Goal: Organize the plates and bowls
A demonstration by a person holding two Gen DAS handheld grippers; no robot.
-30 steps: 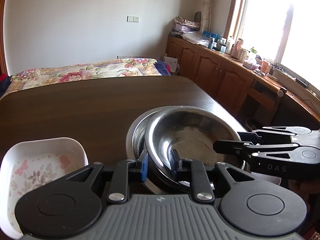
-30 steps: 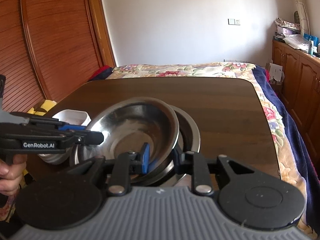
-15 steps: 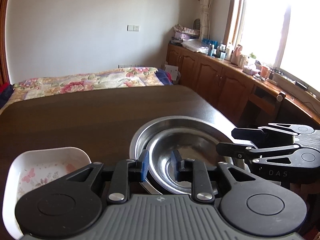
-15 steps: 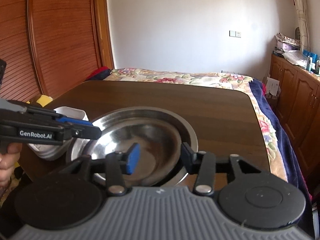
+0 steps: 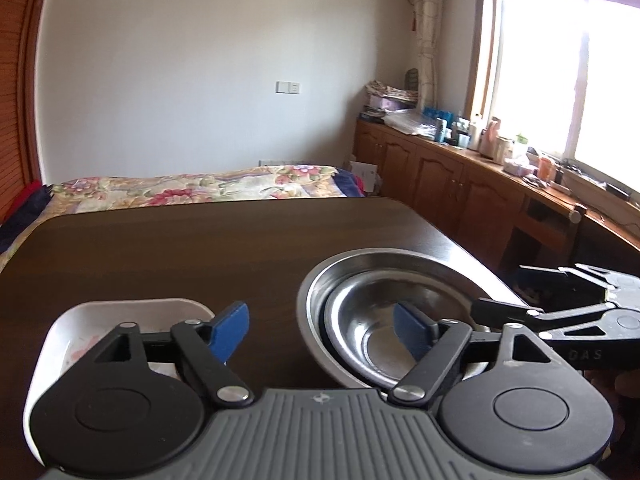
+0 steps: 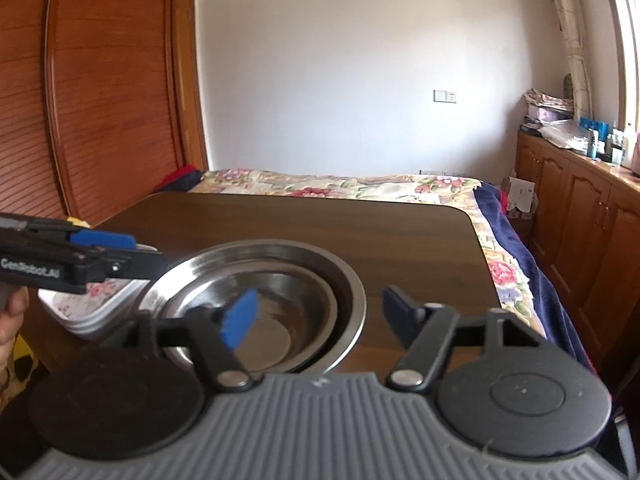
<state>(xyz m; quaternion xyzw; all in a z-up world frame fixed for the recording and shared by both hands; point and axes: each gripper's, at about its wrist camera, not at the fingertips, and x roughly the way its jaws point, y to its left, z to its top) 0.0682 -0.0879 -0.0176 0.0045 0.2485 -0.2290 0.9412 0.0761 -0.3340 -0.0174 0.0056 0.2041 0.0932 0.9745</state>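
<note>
A smaller steel bowl (image 5: 384, 332) sits nested inside a larger steel bowl (image 5: 420, 262) near the front edge of the dark wooden table (image 5: 200, 248). The pair also shows in the right wrist view, smaller bowl (image 6: 280, 320) inside larger bowl (image 6: 348, 280). A white floral square dish (image 5: 72, 332) lies to the left of them; the right wrist view shows it (image 6: 96, 300) as a stack. My left gripper (image 5: 320, 328) is open and empty, above the gap between dish and bowls. My right gripper (image 6: 316, 316) is open and empty over the bowls' right rim.
A bed with a floral quilt (image 5: 192, 184) stands beyond the table's far edge. Wooden cabinets with clutter (image 5: 460, 168) run under the window on the right. A wooden sliding door (image 6: 92, 92) is at the left.
Both grippers let go of the smaller bowl's rim and opened wide. The bowl, tilted one second ago, now rests level inside the larger one. Both grippers drew back and up.
</note>
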